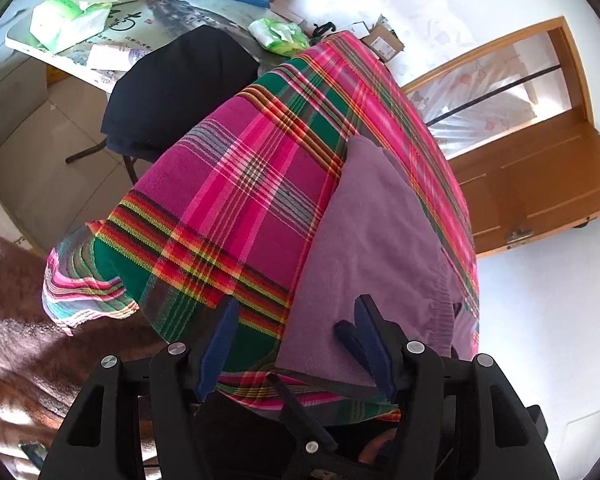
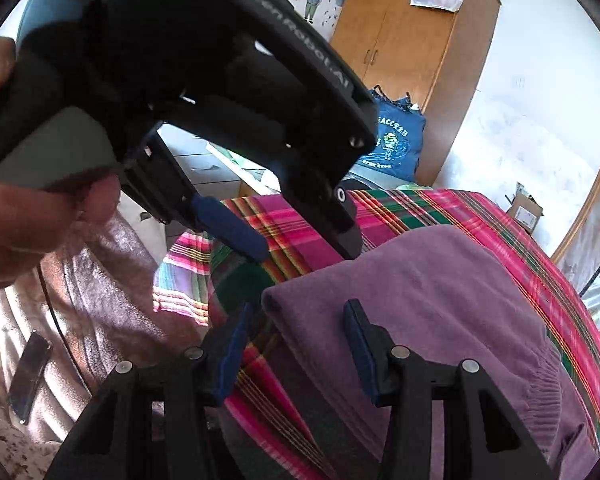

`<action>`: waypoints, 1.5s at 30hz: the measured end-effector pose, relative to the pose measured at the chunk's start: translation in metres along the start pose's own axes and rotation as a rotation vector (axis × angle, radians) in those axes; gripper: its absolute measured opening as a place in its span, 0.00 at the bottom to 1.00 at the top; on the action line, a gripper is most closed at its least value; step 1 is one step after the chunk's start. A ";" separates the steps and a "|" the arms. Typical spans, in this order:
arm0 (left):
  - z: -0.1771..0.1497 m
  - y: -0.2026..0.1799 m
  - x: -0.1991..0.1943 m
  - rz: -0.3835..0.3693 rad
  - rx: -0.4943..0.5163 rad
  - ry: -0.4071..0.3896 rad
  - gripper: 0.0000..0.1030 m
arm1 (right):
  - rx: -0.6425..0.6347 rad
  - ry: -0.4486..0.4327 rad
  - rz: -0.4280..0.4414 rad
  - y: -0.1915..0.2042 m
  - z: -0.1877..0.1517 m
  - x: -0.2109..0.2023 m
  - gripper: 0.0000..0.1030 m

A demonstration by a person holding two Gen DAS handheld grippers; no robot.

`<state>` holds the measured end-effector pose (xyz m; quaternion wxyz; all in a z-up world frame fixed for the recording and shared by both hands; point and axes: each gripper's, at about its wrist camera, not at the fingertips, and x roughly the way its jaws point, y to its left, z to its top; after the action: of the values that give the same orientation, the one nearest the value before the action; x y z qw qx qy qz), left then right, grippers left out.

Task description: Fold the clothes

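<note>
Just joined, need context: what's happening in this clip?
A person is folding clothes with a handheld tool in each hand. A purple sweater lies partly folded on a plaid cloth. The right tool is open, straddling the sweater's folded corner. The left tool is open too, over the sweater's near edge. Neither grips anything yet.

Both wrist views close, angled down — sharing purple sweater (image 1: 372, 240) on plaid cloth (image 2: 480, 216).

Free room on plaid cloth (image 1: 236, 184) at frame centre. Blocked at upper left by black garment (image 1: 180, 88) and tissue packs (image 1: 72, 20) (crowded there); at right by purple sweater (image 1: 372, 248).
</note>
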<state>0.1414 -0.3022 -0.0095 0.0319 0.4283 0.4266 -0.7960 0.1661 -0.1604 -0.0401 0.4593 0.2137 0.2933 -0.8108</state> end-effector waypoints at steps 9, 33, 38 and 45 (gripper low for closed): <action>0.003 -0.005 0.004 0.017 0.002 0.004 0.61 | -0.006 -0.007 -0.043 0.005 0.003 0.009 0.44; 0.024 -0.020 0.012 -0.027 0.018 0.030 0.61 | 0.003 -0.096 -0.095 -0.002 0.002 -0.021 0.15; 0.040 -0.034 0.033 -0.102 0.036 0.088 0.61 | 0.039 -0.113 -0.094 -0.011 0.004 -0.032 0.15; 0.059 -0.047 0.054 -0.116 0.097 0.113 0.61 | 0.055 -0.124 -0.101 -0.017 0.003 -0.041 0.15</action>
<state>0.0485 -0.2970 -0.0011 -0.0593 0.4482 0.4129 -0.7906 0.1708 -0.1302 -0.0074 0.4291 0.1607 0.2522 -0.8523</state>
